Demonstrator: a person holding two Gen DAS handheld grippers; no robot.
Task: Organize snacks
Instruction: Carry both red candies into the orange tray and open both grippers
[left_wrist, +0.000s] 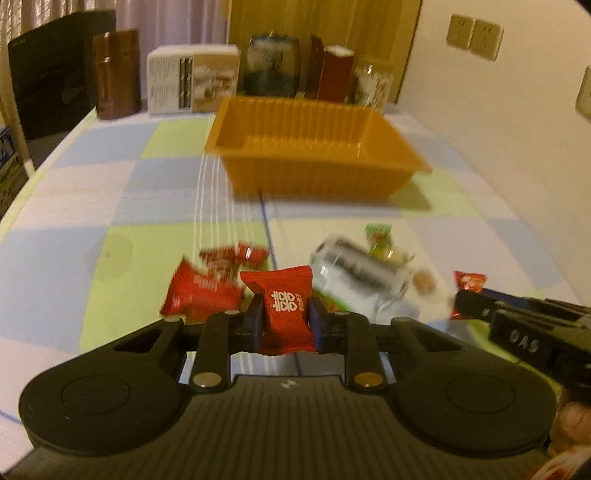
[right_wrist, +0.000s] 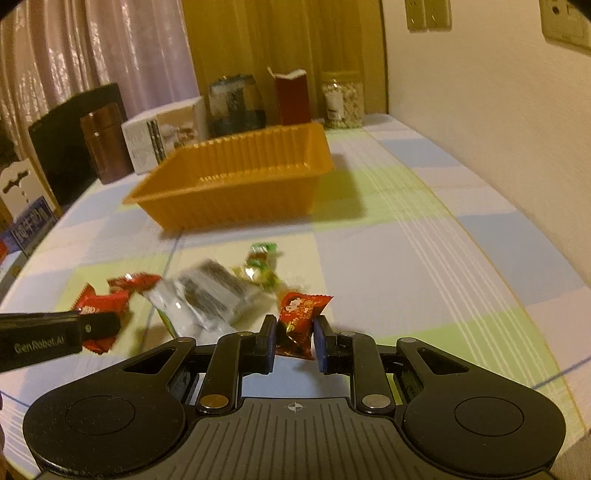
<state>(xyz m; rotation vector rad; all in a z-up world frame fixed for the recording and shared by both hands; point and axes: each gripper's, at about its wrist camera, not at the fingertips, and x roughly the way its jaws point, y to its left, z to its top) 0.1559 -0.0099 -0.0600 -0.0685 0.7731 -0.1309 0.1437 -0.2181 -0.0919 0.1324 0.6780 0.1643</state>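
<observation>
1. While my left gripper clamps a red candy packet between its pads, my right gripper pinches a second red candy the same way; both packets hang clear of the tabletop.
2. Straight ahead of both grippers, toward the far edge, sits the orange tray, and it looks empty.
3. Its long axis runs left to right across my reach, so either hand can go forward over the near rim.
4. I judge the left gripper more squarely lined up; the right must angle leftward.
5. Loose snacks remain on the tabletop between me and the tray.
</observation>
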